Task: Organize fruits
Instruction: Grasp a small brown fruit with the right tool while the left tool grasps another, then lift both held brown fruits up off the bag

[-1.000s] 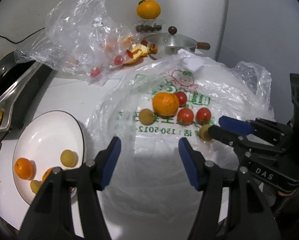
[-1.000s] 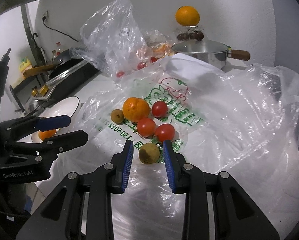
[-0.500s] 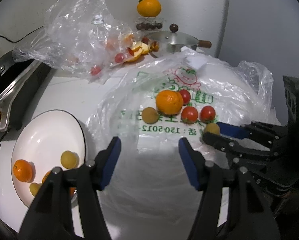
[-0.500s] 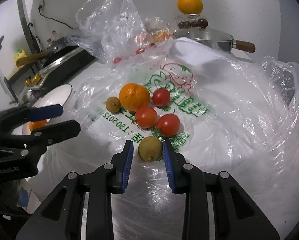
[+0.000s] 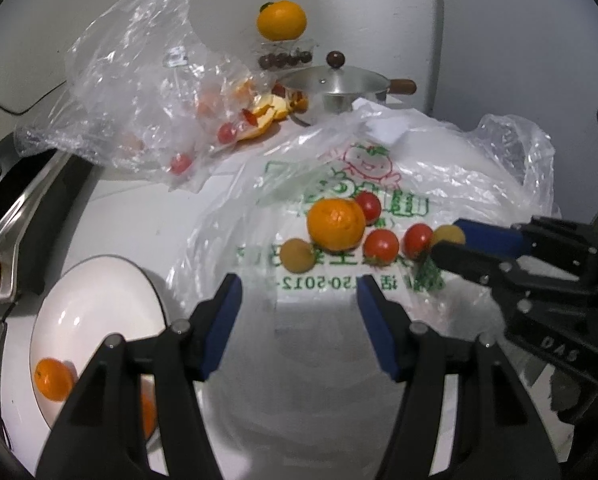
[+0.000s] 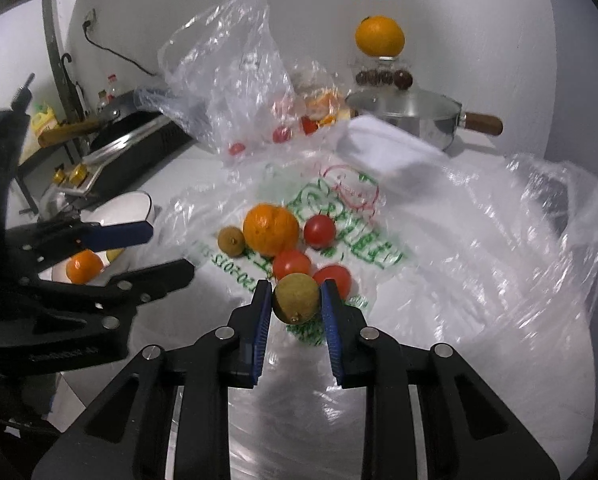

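Three cherry tomatoes (image 6: 292,263), one dimpled orange (image 6: 271,229) and a small brown-green fruit (image 6: 231,240) sit loose on my flattened printed plastic bag (image 6: 339,200). My right gripper (image 6: 295,308) is closing, pads on another small round fruit (image 6: 297,298) by the nearest tomato. My left gripper (image 5: 299,320) hangs half open, nothing in it. The white plate (image 5: 95,300) at the table's left holds a mandarin (image 5: 53,378). A crinkly clear bag (image 5: 139,80) crowds behind; the right side is billowy plastic.
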The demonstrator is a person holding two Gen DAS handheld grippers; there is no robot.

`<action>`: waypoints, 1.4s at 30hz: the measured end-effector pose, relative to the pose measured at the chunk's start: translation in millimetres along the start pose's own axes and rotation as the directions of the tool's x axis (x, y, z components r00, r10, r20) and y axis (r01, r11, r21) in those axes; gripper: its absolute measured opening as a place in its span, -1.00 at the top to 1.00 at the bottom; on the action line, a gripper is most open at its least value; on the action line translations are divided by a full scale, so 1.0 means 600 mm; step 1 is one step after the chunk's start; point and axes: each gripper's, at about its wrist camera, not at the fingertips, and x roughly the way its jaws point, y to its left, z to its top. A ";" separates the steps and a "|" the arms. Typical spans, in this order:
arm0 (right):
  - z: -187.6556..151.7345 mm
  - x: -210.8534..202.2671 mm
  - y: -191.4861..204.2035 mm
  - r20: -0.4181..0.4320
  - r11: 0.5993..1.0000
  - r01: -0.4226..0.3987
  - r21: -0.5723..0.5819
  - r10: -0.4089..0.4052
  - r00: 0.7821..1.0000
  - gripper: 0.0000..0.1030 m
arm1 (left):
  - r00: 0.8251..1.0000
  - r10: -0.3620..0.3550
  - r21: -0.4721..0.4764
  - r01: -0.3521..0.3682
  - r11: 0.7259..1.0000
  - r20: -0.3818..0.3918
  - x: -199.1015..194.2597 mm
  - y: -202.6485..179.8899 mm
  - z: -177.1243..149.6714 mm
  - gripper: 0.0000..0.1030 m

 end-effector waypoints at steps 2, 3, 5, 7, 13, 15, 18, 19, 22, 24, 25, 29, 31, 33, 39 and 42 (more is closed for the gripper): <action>0.006 -0.003 -0.004 0.014 1.000 0.002 0.001 -0.002 1.000 0.48 | 1.000 -0.002 0.008 0.002 1.000 -0.001 0.007 -0.001 0.006 -0.19; 0.008 -0.004 -0.006 0.018 1.000 0.003 0.004 -0.003 1.000 0.48 | 1.000 -0.003 0.014 0.003 1.000 -0.001 0.010 -0.002 0.008 -0.19; 0.011 -0.004 -0.011 0.024 1.000 0.003 0.011 -0.004 1.000 0.47 | 1.000 -0.007 0.025 0.007 1.000 -0.004 0.018 -0.004 0.013 -0.19; 0.014 -0.002 -0.017 0.026 1.000 -0.001 0.018 0.001 1.000 0.47 | 1.000 -0.010 0.035 0.011 0.999 -0.011 0.029 -0.004 0.017 -0.19; 0.016 0.005 -0.028 0.027 1.000 0.001 0.028 -0.002 1.000 0.47 | 1.000 -0.016 0.050 0.017 0.999 -0.021 0.054 -0.001 0.026 -0.18; 0.018 0.008 -0.031 0.028 1.000 -0.001 0.031 0.000 1.000 0.47 | 1.000 -0.013 0.059 0.015 0.998 -0.024 0.063 -0.001 0.027 -0.18; 0.020 0.011 -0.036 0.029 0.999 -0.002 0.035 0.001 1.000 0.47 | 1.000 -0.003 0.087 0.005 0.996 -0.022 0.072 -0.005 0.029 -0.13; 0.020 0.012 -0.037 0.029 0.999 -0.003 0.037 0.002 1.000 0.47 | 1.000 0.001 0.091 0.002 0.996 -0.026 0.075 -0.005 0.029 -0.12; 0.019 0.017 -0.039 0.026 0.999 -0.004 0.041 0.003 1.000 0.47 | 0.999 -0.002 0.095 0.005 0.995 -0.038 0.088 -0.004 0.029 0.00; 0.019 0.019 -0.041 0.024 0.999 -0.005 0.042 0.004 1.000 0.47 | 0.999 -0.004 0.107 0.008 0.994 -0.039 0.094 -0.006 0.029 0.05; 0.019 0.019 -0.041 0.024 0.999 -0.006 0.042 0.005 1.000 0.47 | 0.999 -0.002 0.115 0.006 0.993 -0.041 0.097 -0.008 0.029 0.09; 0.020 0.022 -0.043 0.020 0.999 -0.002 0.044 0.001 1.000 0.47 | 0.998 -0.003 0.130 0.011 0.991 -0.064 0.109 -0.008 0.026 0.33; 0.020 0.023 -0.044 0.019 0.999 0.001 0.046 -0.002 1.000 0.47 | 0.998 -0.004 0.134 0.012 0.991 -0.064 0.110 -0.007 0.025 0.37; 0.020 0.023 -0.043 0.018 0.999 0.005 0.047 -0.006 1.000 0.47 | 0.998 -0.007 0.134 0.015 0.991 -0.062 0.110 -0.006 0.024 0.46; 0.021 0.020 -0.035 0.021 0.999 0.015 0.041 -0.016 1.000 0.47 | 0.999 -0.031 0.133 0.036 0.990 -0.041 0.094 -0.006 0.019 0.46; 0.021 0.015 -0.029 0.026 0.999 0.020 0.033 -0.021 0.999 0.47 | 0.999 -0.045 0.132 0.049 0.990 -0.031 0.083 -0.007 0.016 0.46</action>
